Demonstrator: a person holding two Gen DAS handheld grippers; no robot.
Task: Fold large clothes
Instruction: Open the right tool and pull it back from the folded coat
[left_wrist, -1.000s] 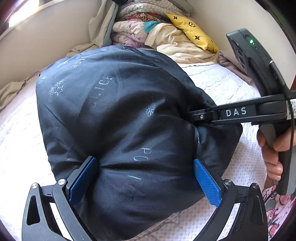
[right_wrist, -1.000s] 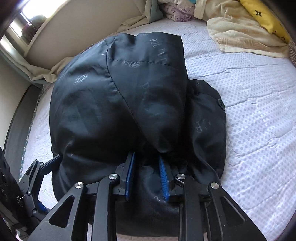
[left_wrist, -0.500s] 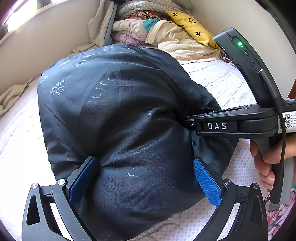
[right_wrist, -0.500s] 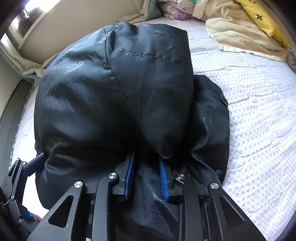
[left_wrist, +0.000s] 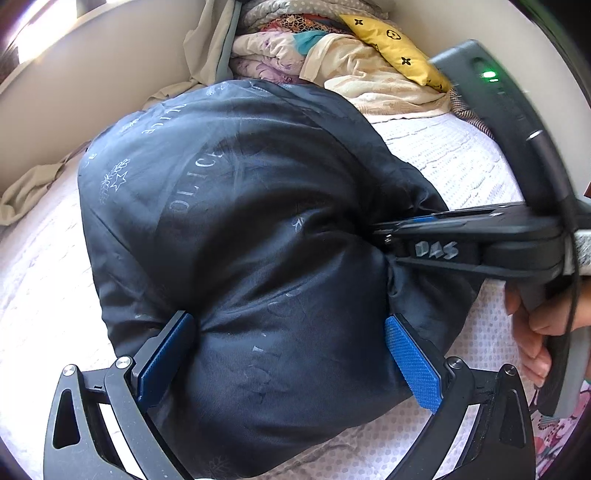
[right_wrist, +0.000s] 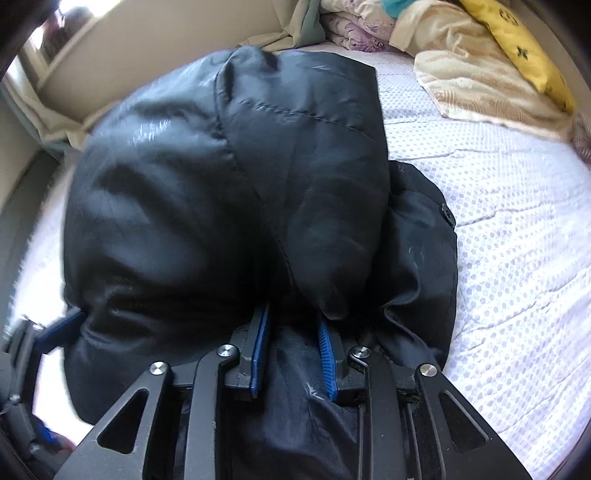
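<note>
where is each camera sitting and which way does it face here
Left wrist: sits on the left gripper, looking steeply down along its fingers at the dark jacket on the bed; its wide-set fingers clasp a thick bulge of jacket. The right gripper and the hand holding it show at the right.
Right wrist: sits on the right gripper, looking down and forward; its narrow-set fingers pinch a fold of jacket. The left gripper's finger shows at the left edge.
Shared: jacket, bed, yellow pillow, bedding pile.
</note>
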